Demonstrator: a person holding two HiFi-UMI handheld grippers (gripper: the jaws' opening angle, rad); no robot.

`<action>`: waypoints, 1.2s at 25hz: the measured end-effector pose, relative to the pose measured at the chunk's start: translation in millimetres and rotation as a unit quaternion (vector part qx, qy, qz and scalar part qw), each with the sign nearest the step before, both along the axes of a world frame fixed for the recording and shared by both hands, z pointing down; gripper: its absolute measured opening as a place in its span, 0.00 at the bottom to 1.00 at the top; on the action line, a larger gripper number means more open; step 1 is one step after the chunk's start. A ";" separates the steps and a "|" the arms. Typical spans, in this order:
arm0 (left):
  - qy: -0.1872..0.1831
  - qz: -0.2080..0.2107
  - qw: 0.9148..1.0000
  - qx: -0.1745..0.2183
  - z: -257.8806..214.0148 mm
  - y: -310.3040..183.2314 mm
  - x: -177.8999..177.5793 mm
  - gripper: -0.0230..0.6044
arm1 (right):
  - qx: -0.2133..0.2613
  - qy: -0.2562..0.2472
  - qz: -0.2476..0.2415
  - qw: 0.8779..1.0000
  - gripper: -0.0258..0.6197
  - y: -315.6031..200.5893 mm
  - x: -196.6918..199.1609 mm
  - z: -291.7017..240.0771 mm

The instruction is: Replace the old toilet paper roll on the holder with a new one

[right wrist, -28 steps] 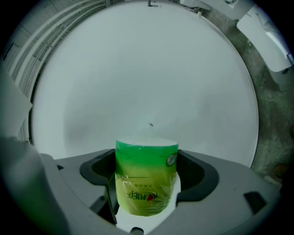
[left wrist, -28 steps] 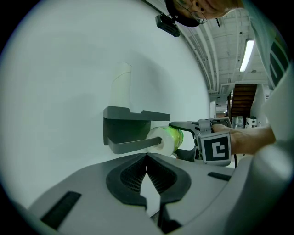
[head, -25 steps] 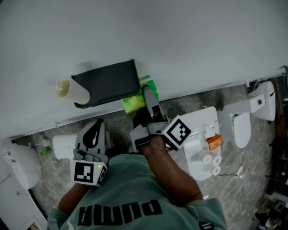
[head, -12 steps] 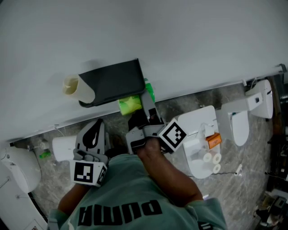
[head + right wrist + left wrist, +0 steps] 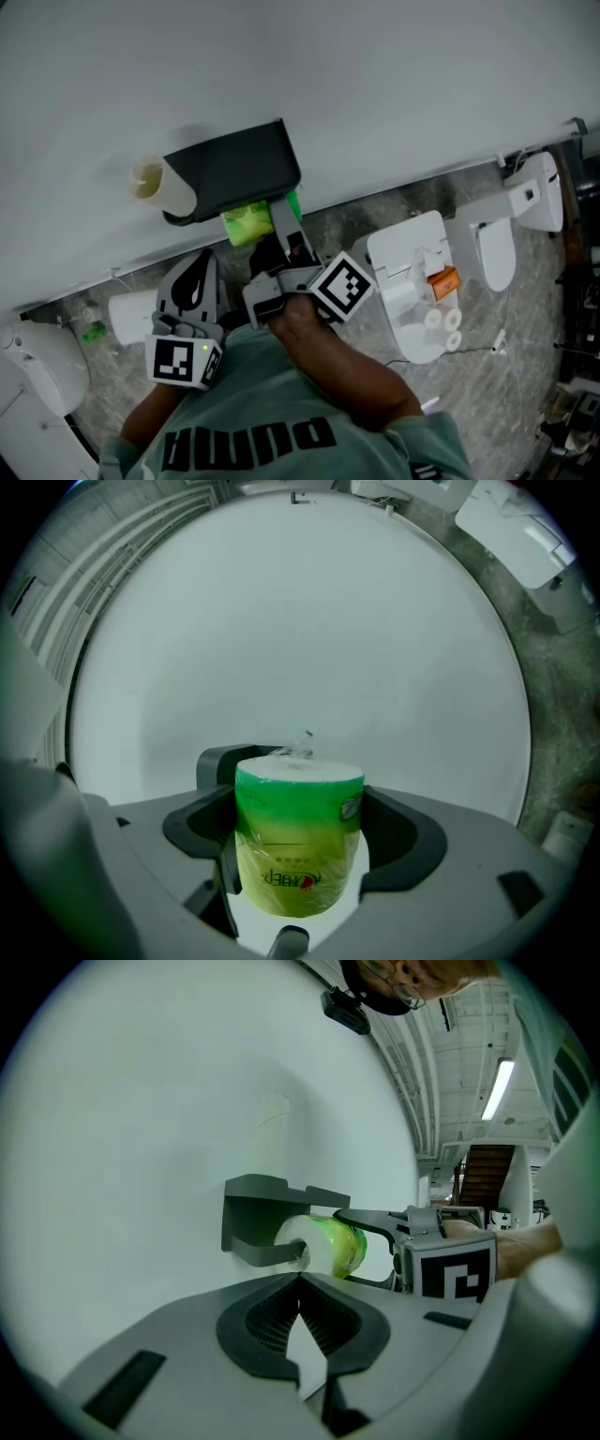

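The new toilet paper roll point(image 5: 298, 817), wrapped in green plastic film, sits crosswise between the jaws of the right gripper point(image 5: 298, 860). The jaws are clamped on its curved sides, so both flat ends stay free. That grip makes sense, since the core has to remain clear for threading.

The roll is held up close under the dark holder point(image 5: 234, 169) on the white wall point(image 5: 375, 84). In the left gripper view its white end face meets the tip of the holder's arm point(image 5: 267, 1252), below the top plate. I judge that the roll is being lined up to slide along that arm. I cannot tell how far the arm has entered the core, if it has at all. The plastic film may cover the core opening and block the arm, and no view settles this.

A pale cream tube point(image 5: 153, 183), probably the old roll, sticks out at the holder's other end, away from the new roll. I cannot tell whether it is on the arm or only resting there.

The left gripper point(image 5: 300, 1283) hangs back from the wall, below the holder. Its jaws are closed together with nothing between them. It appears to be waiting, leaving the approach free for the right gripper.
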State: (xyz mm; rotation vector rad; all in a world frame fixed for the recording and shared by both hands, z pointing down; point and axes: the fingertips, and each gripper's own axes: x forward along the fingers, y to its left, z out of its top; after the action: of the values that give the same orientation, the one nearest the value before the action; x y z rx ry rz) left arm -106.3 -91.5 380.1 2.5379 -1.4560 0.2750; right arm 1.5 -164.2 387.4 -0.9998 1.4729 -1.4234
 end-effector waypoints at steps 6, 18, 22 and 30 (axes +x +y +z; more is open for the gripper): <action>-0.005 0.009 1.000 0.002 0.2 -0.4 -5.0 0.04 | 0.003 0.000 -0.010 1.000 0.67 2.7 -17.7 -0.2; -0.009 0.003 1.000 -0.002 2.7 0.6 -5.8 0.04 | 0.015 0.006 -0.038 0.999 0.67 4.3 -32.5 4.0; -0.017 0.005 1.000 -0.003 5.0 4.2 -1.2 0.04 | 0.027 0.003 -0.059 0.998 0.67 7.5 -33.3 3.7; -0.025 0.007 1.000 -0.012 8.8 9.7 15.5 0.04 | 0.041 -0.003 -0.089 0.995 0.67 20.6 -16.7 4.5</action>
State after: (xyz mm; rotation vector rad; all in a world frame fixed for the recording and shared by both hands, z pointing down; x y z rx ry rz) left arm -90.8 -81.8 388.9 2.5403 -1.4442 0.3593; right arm -15.3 -143.6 391.9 -0.8300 1.6362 -1.4763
